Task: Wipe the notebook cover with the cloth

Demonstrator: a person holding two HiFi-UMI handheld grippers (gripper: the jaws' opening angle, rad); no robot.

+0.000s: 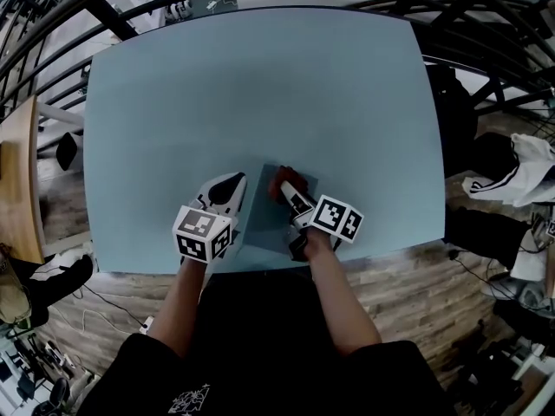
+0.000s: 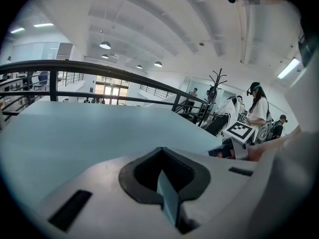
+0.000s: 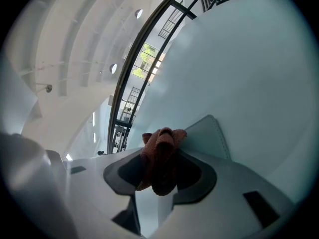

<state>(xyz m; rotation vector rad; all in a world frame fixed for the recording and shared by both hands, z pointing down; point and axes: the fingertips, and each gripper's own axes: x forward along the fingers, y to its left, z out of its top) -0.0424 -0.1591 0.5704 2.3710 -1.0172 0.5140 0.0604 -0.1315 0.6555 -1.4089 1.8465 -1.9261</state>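
Observation:
A grey-blue notebook (image 1: 267, 222) lies flat near the front edge of the pale blue table (image 1: 260, 85), between my two grippers. My right gripper (image 1: 286, 191) is shut on a bunched red cloth (image 1: 283, 183), which rests on the notebook's far end. In the right gripper view the cloth (image 3: 159, 158) fills the jaws of the right gripper (image 3: 158, 176), and a notebook corner (image 3: 210, 136) shows just beyond. My left gripper (image 1: 231, 185) hovers just left of the notebook. The left gripper (image 2: 167, 195) has its jaws together with only a thin slit and nothing held.
A dark railing (image 1: 486, 24) curves round the table's far and right sides. Clothes (image 1: 525, 170) lie on the wooden floor at the right, and a wooden desk (image 1: 19, 180) stands at the left. Standing people (image 2: 258, 111) show far off in the left gripper view.

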